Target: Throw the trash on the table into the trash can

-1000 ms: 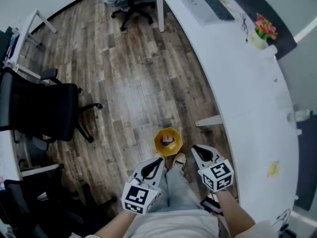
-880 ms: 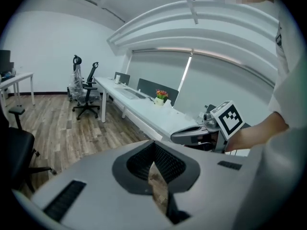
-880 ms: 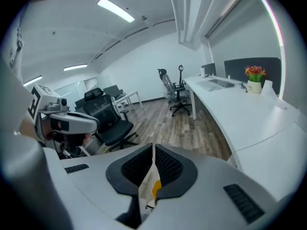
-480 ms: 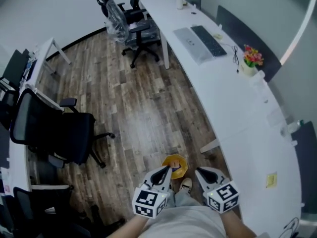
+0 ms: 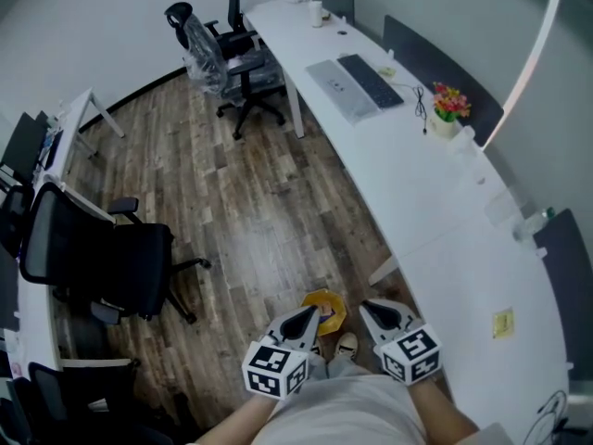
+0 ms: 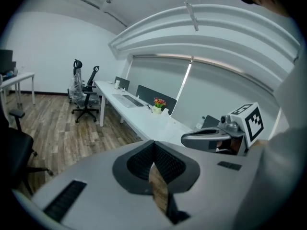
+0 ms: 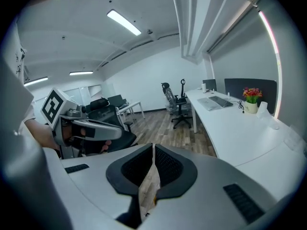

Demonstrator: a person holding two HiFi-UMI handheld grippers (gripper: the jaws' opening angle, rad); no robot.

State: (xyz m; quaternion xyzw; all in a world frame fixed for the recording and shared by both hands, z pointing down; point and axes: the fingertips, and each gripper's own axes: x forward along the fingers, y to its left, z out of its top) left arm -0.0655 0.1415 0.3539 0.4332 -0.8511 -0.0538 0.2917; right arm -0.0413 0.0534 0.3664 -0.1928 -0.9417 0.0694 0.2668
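Status: both jaws closed, nothing carried. Your left hand-held gripper [image 5: 312, 313] has its pads pressed together with only a sliver of floor showing through the seam; your right hand-held gripper [image 5: 364, 305] is the same, pads together and empty. Both sit low in the head view, side by side in front of your torso and pointing forward and down. The trash can [image 5: 332, 302], yellow, stands on the wood floor [image 5: 250, 184] between the two tips, just ahead of your shoe [image 5: 346, 345] and near the surface's support panel [image 5: 389, 269]; the left tip covers part of its rim, so its contents can't be read. The surface [image 5: 435, 202] is a long curved white desk to your right, running from the far end of the room down past you. On it: a cup [image 5: 316, 12] at the far end, a grey flat device [image 5: 341, 89] beside a dark keyboard [image 5: 371, 80], a flower pot [image 5: 447, 109], and a small yellow note [image 5: 503, 323] level with your right side. I can't tell which item is trash. Dark divider panels [image 5: 435, 63] line its far edge. Room: black office chair [image 5: 102, 258] on your left, two more chairs [image 5: 236, 49] at the surface's far end, one wrapped in plastic, and a second white desk [image 5: 69, 123] along the left wall.
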